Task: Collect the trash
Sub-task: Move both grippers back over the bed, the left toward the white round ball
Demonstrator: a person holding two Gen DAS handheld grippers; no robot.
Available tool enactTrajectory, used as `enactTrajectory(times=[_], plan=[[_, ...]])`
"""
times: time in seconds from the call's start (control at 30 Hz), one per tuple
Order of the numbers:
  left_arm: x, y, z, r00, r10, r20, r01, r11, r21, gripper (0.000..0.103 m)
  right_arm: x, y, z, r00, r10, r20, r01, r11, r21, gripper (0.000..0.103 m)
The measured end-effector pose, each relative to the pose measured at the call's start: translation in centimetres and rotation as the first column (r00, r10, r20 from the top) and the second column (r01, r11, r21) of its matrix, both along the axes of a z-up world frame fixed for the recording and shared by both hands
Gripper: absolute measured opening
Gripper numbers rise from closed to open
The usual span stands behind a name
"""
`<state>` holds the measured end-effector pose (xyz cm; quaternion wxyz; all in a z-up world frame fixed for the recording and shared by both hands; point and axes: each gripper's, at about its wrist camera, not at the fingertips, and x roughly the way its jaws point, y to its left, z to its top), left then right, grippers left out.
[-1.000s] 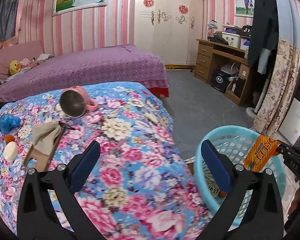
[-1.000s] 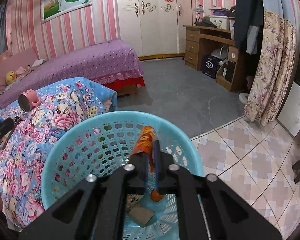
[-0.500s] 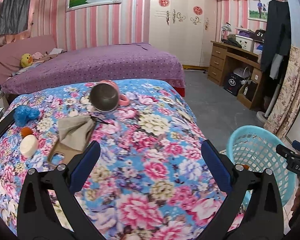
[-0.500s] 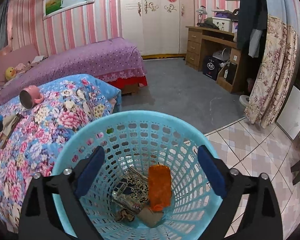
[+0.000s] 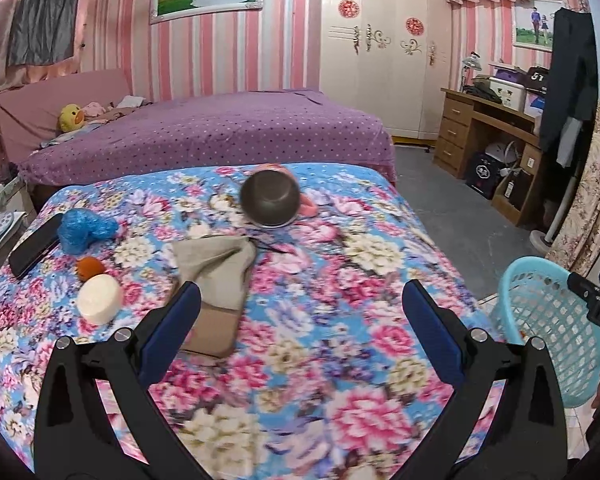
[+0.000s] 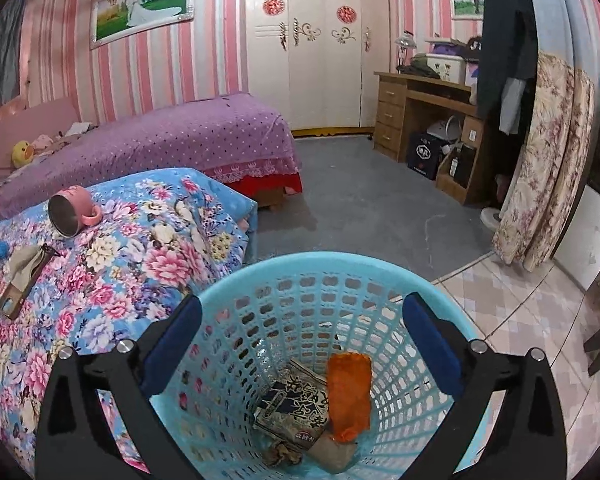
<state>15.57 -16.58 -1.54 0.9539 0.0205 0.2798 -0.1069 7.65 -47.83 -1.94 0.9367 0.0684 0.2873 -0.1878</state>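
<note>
The right claw point(image 6: 302, 340) hangs over the blue basket point(image 6: 260, 268), its jaws opening to full width with nothing between them; that fits a drop, since an orange wrapper point(image 6: 348, 392) lies at the bottom beside a printed packet point(image 6: 292, 400), with crumpled scraps at about 6 o'clock of them. The basket stands on the floor at the corner of the flowered bed point(image 5: 340, 288), probably so both hands can reach it. The left claw point(image 5: 302, 320) is also spread wide and empty, aimed over the bed, where the remaining bits lie toward 10 o'clock: a blue crumpled bag point(image 5: 82, 230), a small orange ball point(image 5: 90, 268), a white round lump point(image 5: 99, 298) and a beige cloth point(image 5: 216, 268) draped over something flat. A tipped pink mug point(image 5: 270, 198) and a dark phone point(image 5: 34, 250) lie there too, likely not trash. What the flat thing under the cloth is cannot be told, and the basket is cut off at the left view's edge.
</note>
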Motion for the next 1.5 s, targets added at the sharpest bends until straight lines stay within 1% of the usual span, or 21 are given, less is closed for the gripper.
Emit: enactTrajectory(times=[0.23,0.37,0.53,0.67,0.8,0.87,1.03,1.1,1.23,1.4,1.5], plan=[[1.2,4.3,-1.0,0.998,0.043,-0.034,-0.045,0.998,-0.041,0.097,1.1,2.1,0.2,0.999,0.018,0.026,-0.018,1.000,0.004,0.098],[1.8,6.8,-1.4,0.996,0.081,-0.036,-0.083,0.996,-0.038,0.097,2.0,4.1,0.3,0.999,0.036,0.029,-0.036,0.999,-0.017,0.098],[2.5,9.9,-1.8,0.991,0.129,-0.045,-0.131,0.991,-0.023,0.097,3.4,6.7,0.5,0.997,0.068,0.040,-0.067,0.998,-0.016,0.098],[3.0,12.8,-2.2,0.984,0.167,-0.060,-0.169,0.985,-0.031,0.097,4.6,8.9,0.1,0.994,0.102,0.028,-0.101,0.994,-0.028,0.098],[3.3,14.8,-2.4,0.978,0.201,-0.064,-0.202,0.979,-0.021,0.097,5.6,10.8,-0.1,0.990,0.137,0.013,-0.137,0.989,-0.051,0.098],[3.6,15.9,-2.6,0.973,0.217,-0.074,-0.219,0.975,-0.027,0.097,6.1,11.7,0.0,0.988,0.152,0.006,-0.151,0.987,-0.061,0.098],[4.0,17.7,-2.8,0.966,0.241,-0.089,-0.246,0.969,-0.039,0.097,7.8,14.1,1.1,0.979,0.202,0.024,-0.201,0.979,-0.036,0.098],[4.3,18.5,-3.0,0.961,0.255,-0.105,-0.261,0.964,-0.046,0.097,8.5,15.4,1.7,0.974,0.225,0.031,-0.223,0.973,-0.054,0.098],[4.8,19.6,-3.4,0.954,0.271,-0.129,-0.280,0.958,-0.055,0.097,10.1,17.1,2.0,0.966,0.255,0.026,-0.253,0.964,-0.081,0.098],[5.3,20.5,-3.9,0.947,0.287,-0.144,-0.296,0.954,-0.047,0.097,11.2,18.1,1.1,0.960,0.281,0.013,-0.279,0.958,-0.070,0.098],[5.8,20.7,-4.6,0.942,0.290,-0.170,-0.301,0.953,-0.040,0.097,11.7,18.5,0.0,0.958,0.285,-0.022,-0.286,0.955,-0.076,0.098]])
